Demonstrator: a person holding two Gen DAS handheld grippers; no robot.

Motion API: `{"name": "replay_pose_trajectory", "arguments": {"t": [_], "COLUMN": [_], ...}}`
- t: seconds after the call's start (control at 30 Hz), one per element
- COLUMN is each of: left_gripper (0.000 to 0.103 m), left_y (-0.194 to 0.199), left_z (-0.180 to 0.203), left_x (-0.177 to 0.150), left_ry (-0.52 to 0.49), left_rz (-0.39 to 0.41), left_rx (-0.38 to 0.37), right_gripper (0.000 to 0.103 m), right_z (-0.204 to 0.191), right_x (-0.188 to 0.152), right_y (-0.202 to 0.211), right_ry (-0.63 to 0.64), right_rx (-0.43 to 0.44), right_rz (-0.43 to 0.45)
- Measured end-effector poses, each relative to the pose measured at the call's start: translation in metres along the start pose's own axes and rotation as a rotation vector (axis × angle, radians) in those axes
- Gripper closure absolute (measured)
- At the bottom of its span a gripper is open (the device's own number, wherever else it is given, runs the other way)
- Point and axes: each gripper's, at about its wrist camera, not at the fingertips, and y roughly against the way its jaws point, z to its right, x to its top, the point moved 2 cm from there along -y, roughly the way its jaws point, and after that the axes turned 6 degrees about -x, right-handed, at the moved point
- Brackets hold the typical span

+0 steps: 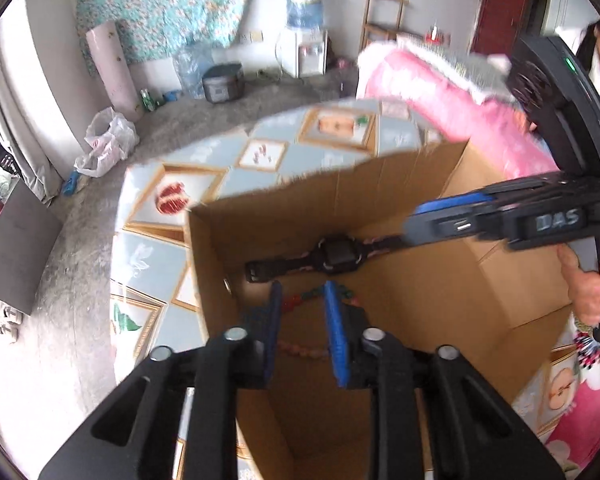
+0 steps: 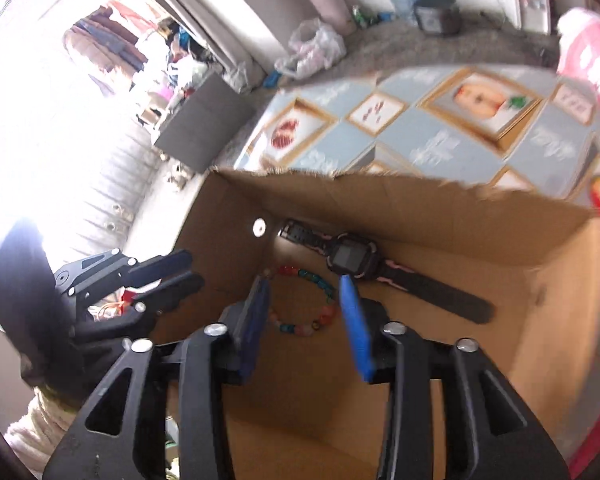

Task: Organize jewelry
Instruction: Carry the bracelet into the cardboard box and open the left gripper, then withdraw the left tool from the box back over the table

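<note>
Right wrist view: 1 cardboard box holds 1 watch and 1 bead bracelet; both tools gape empty.

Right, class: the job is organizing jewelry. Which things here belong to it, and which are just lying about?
Part of the job:
- black watch
- colourful bead bracelet
- cardboard box holding both
- left claw and right claw, both open

Just lying about:
- pink quilt
- white plastic bag
- water dispenser

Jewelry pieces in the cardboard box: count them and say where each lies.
2. The black watch lies along the far wall of the box; the beaded bracelet lies on the floor just in front of it. Gripper fingers cover part of the floor, so more could be hidden.
</note>
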Motion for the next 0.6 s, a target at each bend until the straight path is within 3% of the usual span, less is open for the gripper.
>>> {"name": "replay_pose_trajectory", "arguments": {"t": [0.03,0.1,0.2,0.3,0.43,0.57,0.6], "left_gripper": [0.067,0.046,0.031,0.028,0.028,0.028,0.028], "left_y": [0.009,0.035,0.059,0.060,0.042,0.020,0.020], "left_z": [-0.001,-0.005,-0.015,-0.027,-0.037,-0.021,-0.018], "left_x": [-0.001,-0.010,-0.031,-0.059,-0.098,-0.116,-0.117], "left_ry": [0.010,0.035,0.105,0.232,0.413,0.452,0.452], "left_rz": [0.023,0.097,0.169,0.192,0.200,0.149,0.149], "left_rx": [-0.001,-0.013,-0.007,-0.057,-0.175,-0.274,-0.268], "right_gripper": [0.047,0.044,0.039,0.038,0.038,0.038,0.038], "right_z": [0.002,0.008,0.025,0.045,0.076,0.080,0.076], "right_x": [-0.004,-0.016,-0.040,-0.073,-0.102,-0.116,-0.113], "right_y": [0.016,0.049,0.087,0.100,0.079,0.056,0.052], "right_ry": [0.010,0.029,0.021,-0.035,-0.130,-0.163,-0.153], "right_rx": [-0.019,-0.068,-0.172,-0.230,-0.224,-0.136,-0.141], "right_rz": [0.042,0.127,0.215,0.230,0.146,0.065,0.062]}}
